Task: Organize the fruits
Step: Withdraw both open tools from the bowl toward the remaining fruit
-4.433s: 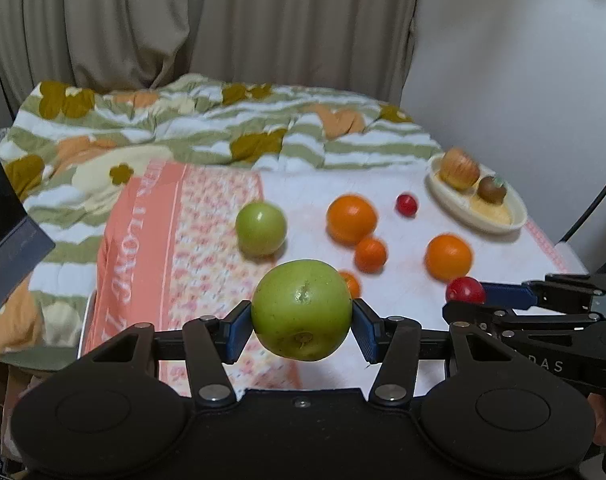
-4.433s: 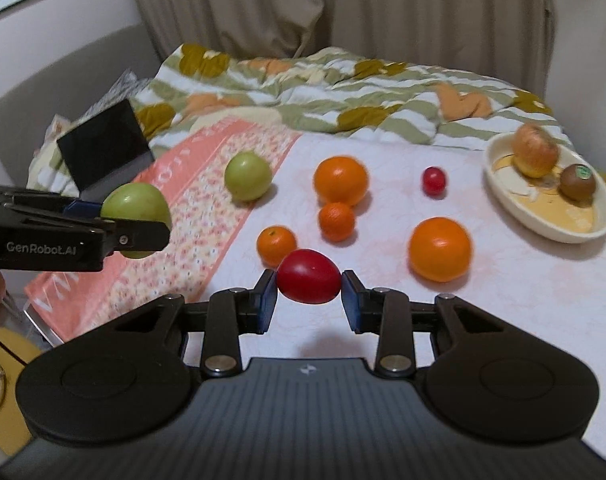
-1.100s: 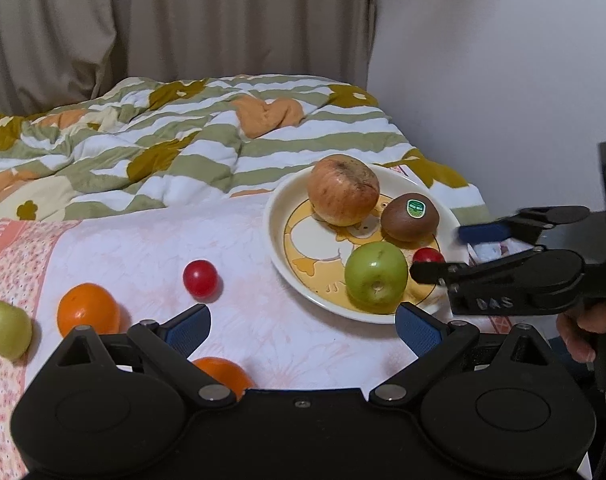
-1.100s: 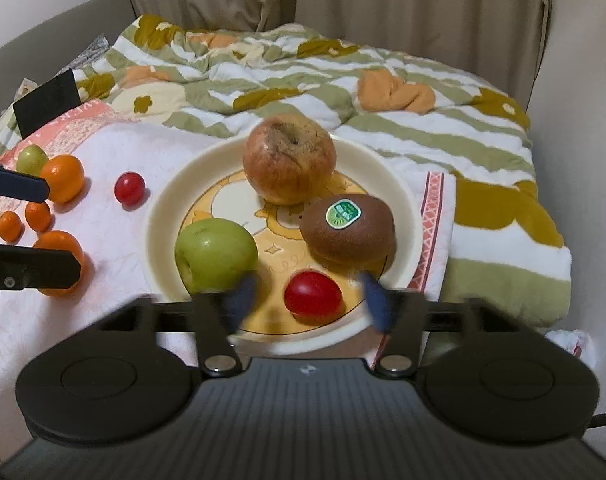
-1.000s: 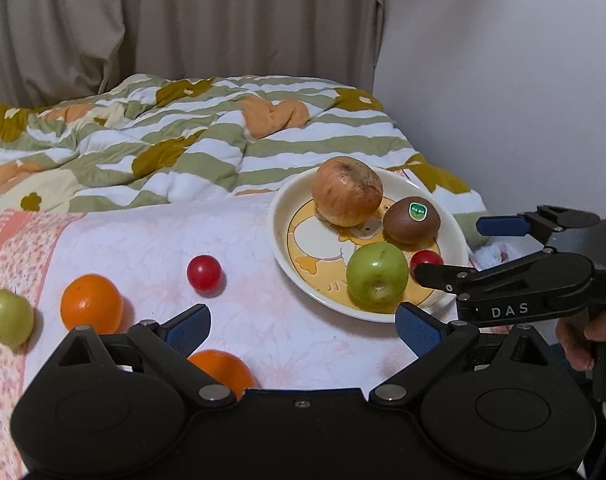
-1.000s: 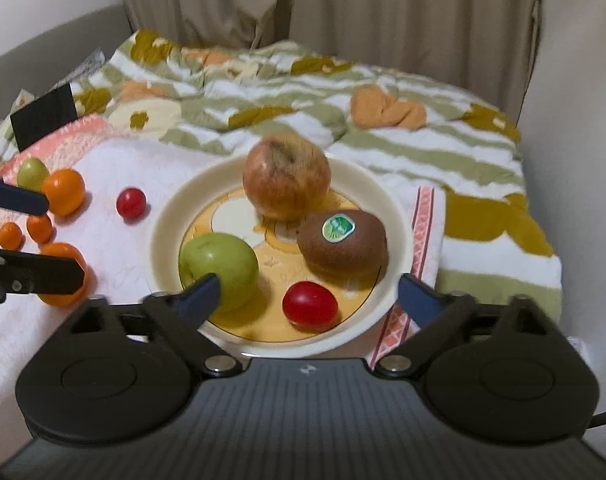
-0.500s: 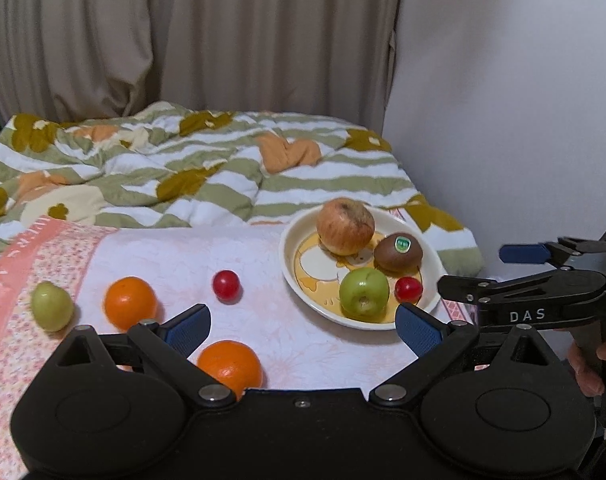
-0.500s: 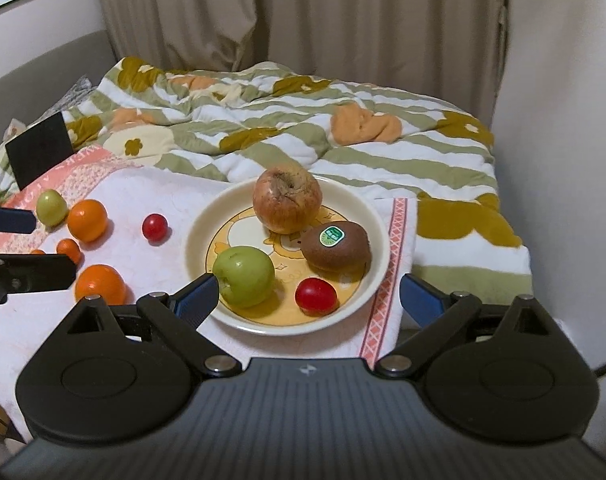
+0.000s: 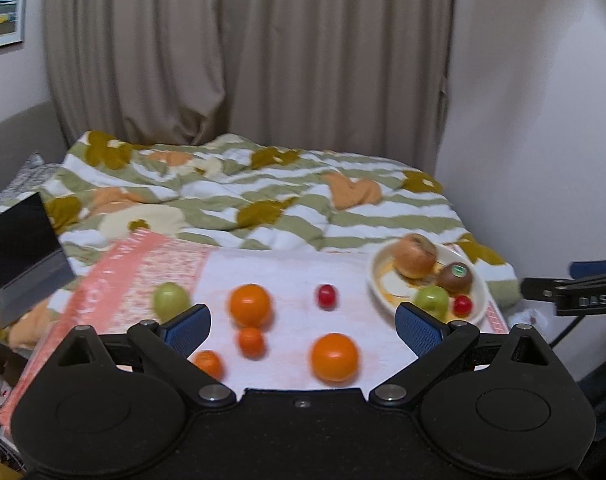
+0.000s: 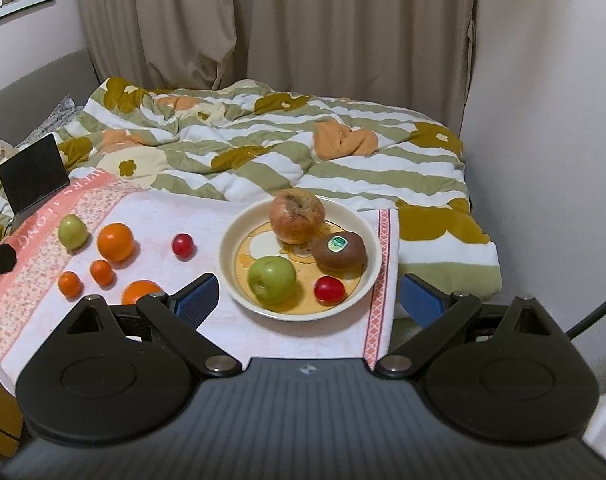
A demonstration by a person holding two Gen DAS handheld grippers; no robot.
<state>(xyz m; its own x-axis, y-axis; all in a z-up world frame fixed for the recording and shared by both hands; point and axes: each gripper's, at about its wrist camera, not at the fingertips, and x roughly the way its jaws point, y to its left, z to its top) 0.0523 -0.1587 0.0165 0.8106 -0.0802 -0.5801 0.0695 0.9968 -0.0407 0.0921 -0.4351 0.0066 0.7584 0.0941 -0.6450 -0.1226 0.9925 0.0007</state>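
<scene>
Both grippers, left (image 9: 303, 326) and right (image 10: 307, 296), stand wide apart and empty, held above the towel (image 10: 207, 216). The plate (image 10: 369, 240) holds a green apple (image 10: 271, 279), kiwi (image 10: 341, 255), red apple (image 10: 297, 216) and tomato (image 10: 329, 289). Left of the plate lie oranges (image 10: 115, 241), another tomato (image 10: 182, 245) and a second green apple (image 10: 73, 231).

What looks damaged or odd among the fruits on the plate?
The reddish apple at the back of the plate has a brown, wrinkled patch around its stem, so it looks bruised or old. The green apple, kiwi and small red fruit look sound.
</scene>
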